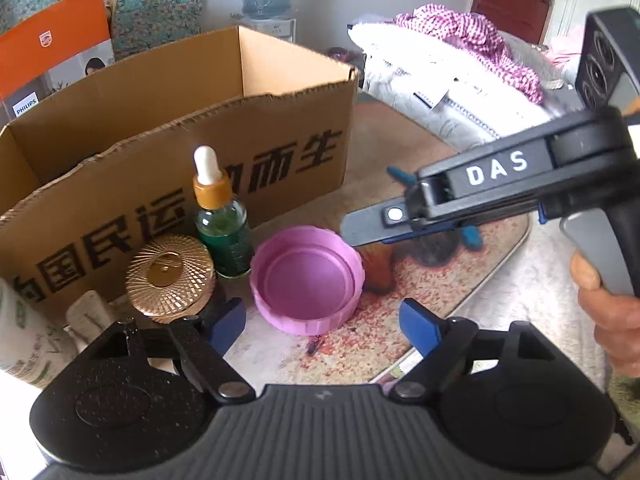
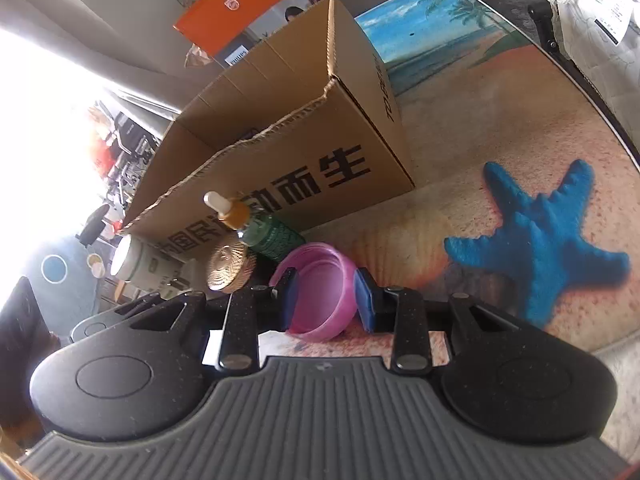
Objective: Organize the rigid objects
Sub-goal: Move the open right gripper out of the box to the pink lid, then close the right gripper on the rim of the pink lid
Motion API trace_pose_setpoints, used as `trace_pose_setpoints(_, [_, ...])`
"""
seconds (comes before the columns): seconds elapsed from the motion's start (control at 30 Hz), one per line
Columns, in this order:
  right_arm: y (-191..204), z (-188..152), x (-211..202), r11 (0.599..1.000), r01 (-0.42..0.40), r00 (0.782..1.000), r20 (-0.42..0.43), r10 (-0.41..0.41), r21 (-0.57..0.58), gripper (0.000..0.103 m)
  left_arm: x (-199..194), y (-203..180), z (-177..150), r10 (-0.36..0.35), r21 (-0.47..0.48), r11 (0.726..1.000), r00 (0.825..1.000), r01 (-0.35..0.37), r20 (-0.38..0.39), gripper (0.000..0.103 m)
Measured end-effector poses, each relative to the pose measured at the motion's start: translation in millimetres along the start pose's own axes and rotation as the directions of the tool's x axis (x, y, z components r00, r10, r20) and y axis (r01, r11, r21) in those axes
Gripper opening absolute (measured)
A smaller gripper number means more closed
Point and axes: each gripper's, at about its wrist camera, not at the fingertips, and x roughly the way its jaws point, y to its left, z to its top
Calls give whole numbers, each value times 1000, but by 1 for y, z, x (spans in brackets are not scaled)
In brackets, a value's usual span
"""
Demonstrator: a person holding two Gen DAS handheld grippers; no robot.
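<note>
A pink round lid (image 1: 308, 280) lies open side up on the table in front of an open cardboard box (image 1: 180, 168). A green dropper bottle (image 1: 222, 220) and a gold ribbed lid (image 1: 170, 276) stand just left of it. My left gripper (image 1: 324, 324) is open and empty, hovering just before the pink lid. My right gripper (image 2: 326, 300) is open, its blue pads on either side of the pink lid's (image 2: 320, 300) right rim. The box (image 2: 280, 152), bottle (image 2: 260, 228) and gold lid (image 2: 232, 266) lie beyond. The right gripper body (image 1: 500, 184) reaches in from the right.
A patterned white jar (image 1: 24, 340) lies at the left, also in the right wrist view (image 2: 140, 260). An orange Philips box (image 1: 52, 52) stands behind the cardboard box. Folded bedding (image 1: 452, 72) is at the back right. The table mat shows a printed blue starfish (image 2: 540, 236).
</note>
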Motion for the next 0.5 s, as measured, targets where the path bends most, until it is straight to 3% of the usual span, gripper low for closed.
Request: trace_pose_setpoints(0.5, [-5, 2, 37, 1000, -2, 999, -49, 1, -4, 30, 23, 1, 1, 31, 15, 999, 999, -31, -17, 77])
